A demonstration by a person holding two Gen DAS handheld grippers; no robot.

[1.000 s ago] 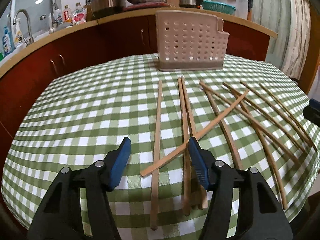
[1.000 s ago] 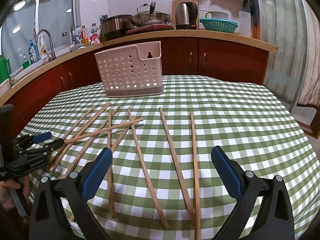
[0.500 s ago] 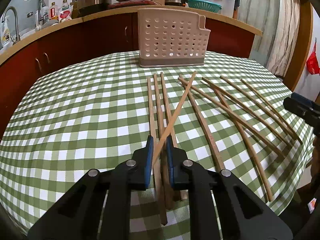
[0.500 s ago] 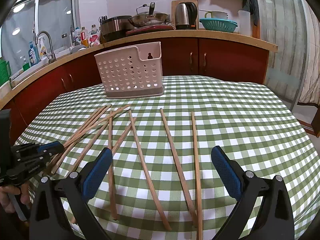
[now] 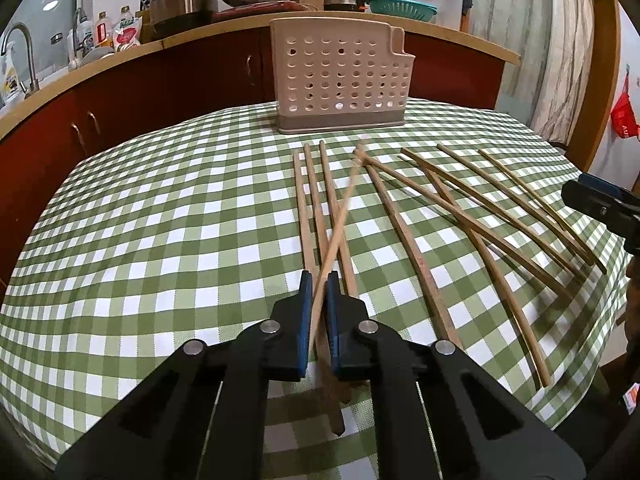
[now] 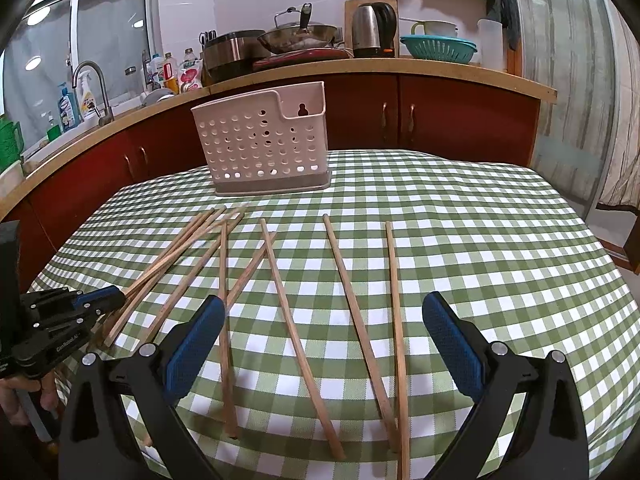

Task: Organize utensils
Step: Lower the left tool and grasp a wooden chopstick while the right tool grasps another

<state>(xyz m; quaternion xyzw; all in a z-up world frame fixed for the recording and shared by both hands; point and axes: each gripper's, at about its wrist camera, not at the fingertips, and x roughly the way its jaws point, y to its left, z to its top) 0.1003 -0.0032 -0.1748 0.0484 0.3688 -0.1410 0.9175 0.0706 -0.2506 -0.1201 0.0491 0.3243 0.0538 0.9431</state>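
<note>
Several wooden chopsticks lie spread on the green checked tablecloth (image 5: 160, 220). My left gripper (image 5: 319, 280) is shut on one chopstick (image 5: 338, 220), which is lifted and points toward the beige perforated utensil holder (image 5: 340, 80) at the table's far side. Three chopsticks (image 5: 308, 208) lie side by side under it. My right gripper (image 6: 320, 312) is open and empty above the near edge, over two chopsticks (image 6: 352, 280). The holder also shows in the right wrist view (image 6: 264, 144), and the left gripper (image 6: 96, 300) shows at that view's left edge.
A curved kitchen counter (image 6: 360, 68) with red cabinets runs behind the table, carrying a kettle (image 6: 374, 26), a wok, bottles and a sink tap (image 6: 90, 84). A curtain (image 6: 580, 80) hangs at the right. The right gripper's tip (image 5: 600, 200) shows at the left view's right edge.
My left gripper closed on a crossed chopstick and lifted it, swinging its far end toward the holder. My right gripper stayed open and nearly still.
</note>
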